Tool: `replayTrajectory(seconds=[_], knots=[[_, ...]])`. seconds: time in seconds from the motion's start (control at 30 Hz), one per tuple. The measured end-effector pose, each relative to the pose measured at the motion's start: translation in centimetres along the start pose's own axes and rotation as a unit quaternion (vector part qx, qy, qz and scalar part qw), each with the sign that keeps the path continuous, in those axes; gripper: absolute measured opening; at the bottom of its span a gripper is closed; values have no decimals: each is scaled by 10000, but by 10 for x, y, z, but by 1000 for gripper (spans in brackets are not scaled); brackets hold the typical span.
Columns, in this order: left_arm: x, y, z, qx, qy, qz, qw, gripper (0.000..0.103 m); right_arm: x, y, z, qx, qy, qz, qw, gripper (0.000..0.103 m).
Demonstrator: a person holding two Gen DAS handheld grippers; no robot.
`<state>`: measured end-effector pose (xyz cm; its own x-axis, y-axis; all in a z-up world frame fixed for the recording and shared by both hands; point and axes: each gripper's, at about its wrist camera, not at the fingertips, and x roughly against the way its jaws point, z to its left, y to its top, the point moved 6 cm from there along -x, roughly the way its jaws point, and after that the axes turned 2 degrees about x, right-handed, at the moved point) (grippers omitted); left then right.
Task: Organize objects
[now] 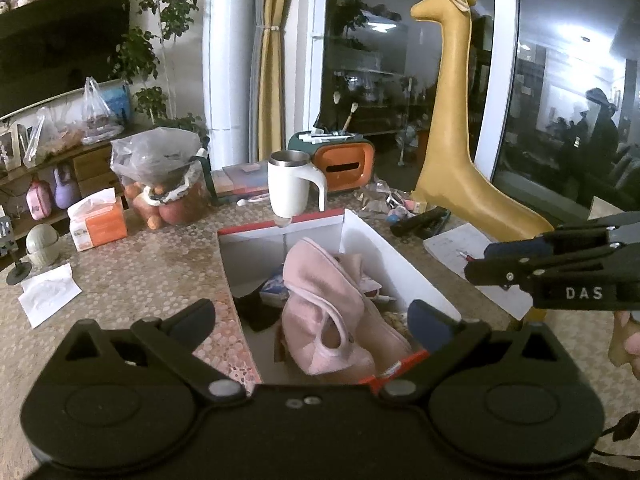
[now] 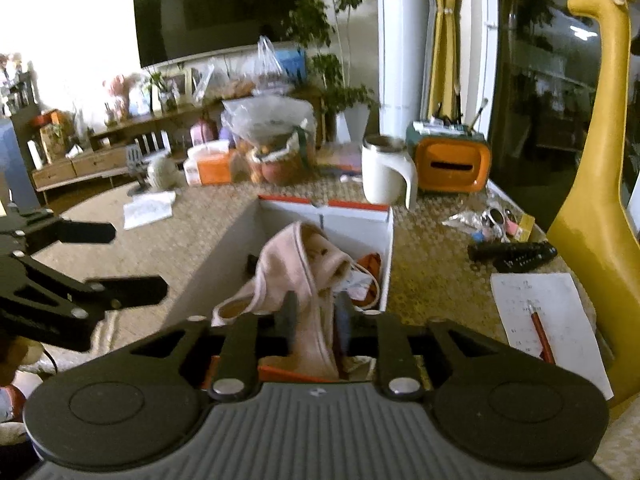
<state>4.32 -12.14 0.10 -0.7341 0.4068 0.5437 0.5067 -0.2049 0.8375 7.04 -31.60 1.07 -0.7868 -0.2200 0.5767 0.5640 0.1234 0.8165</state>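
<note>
The left gripper (image 1: 312, 320) is standing wide and empty over the box (image 1: 384, 240). The right gripper (image 2: 316, 316) is standing narrow, the pink cloth (image 2: 292, 272) hanging between its fingers, seemingly for dropping in.

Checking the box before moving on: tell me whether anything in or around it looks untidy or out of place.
The pink garment is crumpled in the white box, humped above the rim, part of it still between the right gripper jaws. Small wrappers lie scattered on the table behind the box by the yellow giraffe. Nothing looks spilled or broken.
</note>
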Motion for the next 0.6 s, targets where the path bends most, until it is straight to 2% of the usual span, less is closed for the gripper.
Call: replayTrajectory(seconds=[0.07, 0.3, 0.47, 0.6], knots=[[5, -2, -1, -8, 42, -54, 10000, 102, 6, -1, 4, 6, -12, -75, 10000, 42], [19, -9, -5, 91, -76, -173, 9998, 102, 21, -9, 15, 82, -34, -209, 9997, 56], [23, -17, -6, 218, -115, -168, 9996, 102, 28, -18, 19, -16, -26, -255, 9997, 76], [27, -21, -6, 301, -116, -181, 9993, 102, 36, -28, 23, -35, -185, -436, 9989, 87]])
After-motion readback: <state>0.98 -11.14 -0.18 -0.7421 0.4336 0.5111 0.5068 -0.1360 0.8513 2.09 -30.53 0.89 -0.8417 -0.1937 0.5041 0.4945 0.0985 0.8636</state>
